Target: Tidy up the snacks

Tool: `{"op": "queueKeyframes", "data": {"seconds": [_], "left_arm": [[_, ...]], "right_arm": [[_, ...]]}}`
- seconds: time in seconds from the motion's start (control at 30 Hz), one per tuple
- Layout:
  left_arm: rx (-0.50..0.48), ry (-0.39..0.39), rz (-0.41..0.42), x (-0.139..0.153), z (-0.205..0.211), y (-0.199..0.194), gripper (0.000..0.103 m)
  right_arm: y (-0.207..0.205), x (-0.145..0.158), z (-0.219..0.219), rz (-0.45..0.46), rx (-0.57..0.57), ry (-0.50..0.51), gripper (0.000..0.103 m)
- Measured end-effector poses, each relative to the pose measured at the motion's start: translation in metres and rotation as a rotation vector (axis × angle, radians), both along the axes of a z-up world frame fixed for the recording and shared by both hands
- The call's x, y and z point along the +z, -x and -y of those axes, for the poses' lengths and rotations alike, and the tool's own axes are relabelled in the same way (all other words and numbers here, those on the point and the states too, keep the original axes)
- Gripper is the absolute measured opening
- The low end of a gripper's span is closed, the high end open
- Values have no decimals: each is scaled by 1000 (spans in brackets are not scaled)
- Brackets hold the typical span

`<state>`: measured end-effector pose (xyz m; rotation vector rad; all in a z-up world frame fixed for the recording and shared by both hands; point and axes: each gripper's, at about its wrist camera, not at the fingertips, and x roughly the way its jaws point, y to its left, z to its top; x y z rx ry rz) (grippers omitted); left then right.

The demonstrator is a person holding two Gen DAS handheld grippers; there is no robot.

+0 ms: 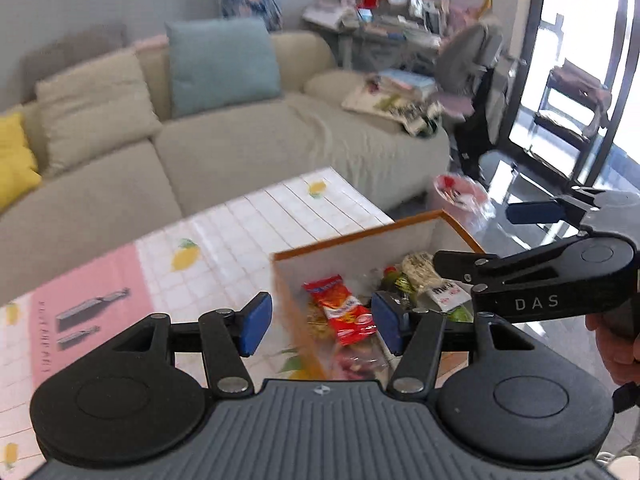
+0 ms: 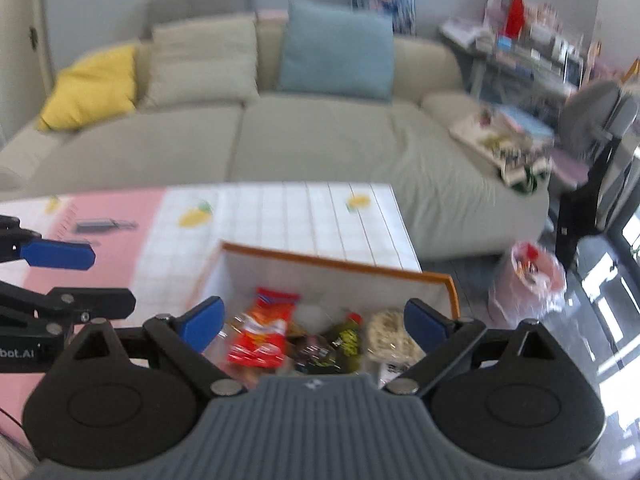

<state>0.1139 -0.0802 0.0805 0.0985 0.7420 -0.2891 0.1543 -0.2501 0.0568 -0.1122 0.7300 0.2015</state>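
A white box with an orange rim [image 1: 356, 236] [image 2: 336, 262] stands on the table's right end. It holds several snacks: a red packet [image 1: 344, 312] [image 2: 264, 332], a pale puffed-rice bar [image 1: 420, 272] [image 2: 390, 334], a dark green packet [image 2: 344, 340] and others. My left gripper [image 1: 320, 322] is open and empty, its jaws straddling the box's left wall. My right gripper [image 2: 316, 324] is open and empty, above the box's near side. The right gripper also shows in the left wrist view [image 1: 500, 236], over the box's right side.
The table [image 1: 240, 232] [image 2: 280, 216] has a pink and white tiled cloth with lemon prints. A beige sofa [image 1: 240, 140] with cushions lies behind. A pink bin bag [image 1: 460, 196] [image 2: 532, 276] stands on the floor at right, near a chair and cluttered desk.
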Motion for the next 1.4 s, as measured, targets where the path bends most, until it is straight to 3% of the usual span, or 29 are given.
{"op": "queueKeyframes", "data": {"seconds": [0.17, 0.27, 0.47, 0.57, 0.8, 1.0, 1.4], "left_arm": [[37, -27, 91, 12, -17, 50, 68], [116, -26, 135, 9, -28, 74, 68], [203, 30, 105, -14, -42, 96, 68], [214, 14, 103, -29, -46, 104, 67], [219, 60, 67, -55, -51, 110, 65], [216, 41, 84, -64, -40, 108, 65], [231, 48, 62, -75, -42, 101, 65]], "right_arm": [[59, 13, -25, 140, -20, -26, 94], [91, 12, -38, 184, -40, -52, 94], [135, -2, -52, 194, -93, -69, 95], [149, -12, -55, 186, -115, -66, 98], [160, -39, -51, 161, -157, -95, 100], [153, -62, -47, 110, -187, -25, 100], [142, -81, -50, 89, -182, -35, 100]]}}
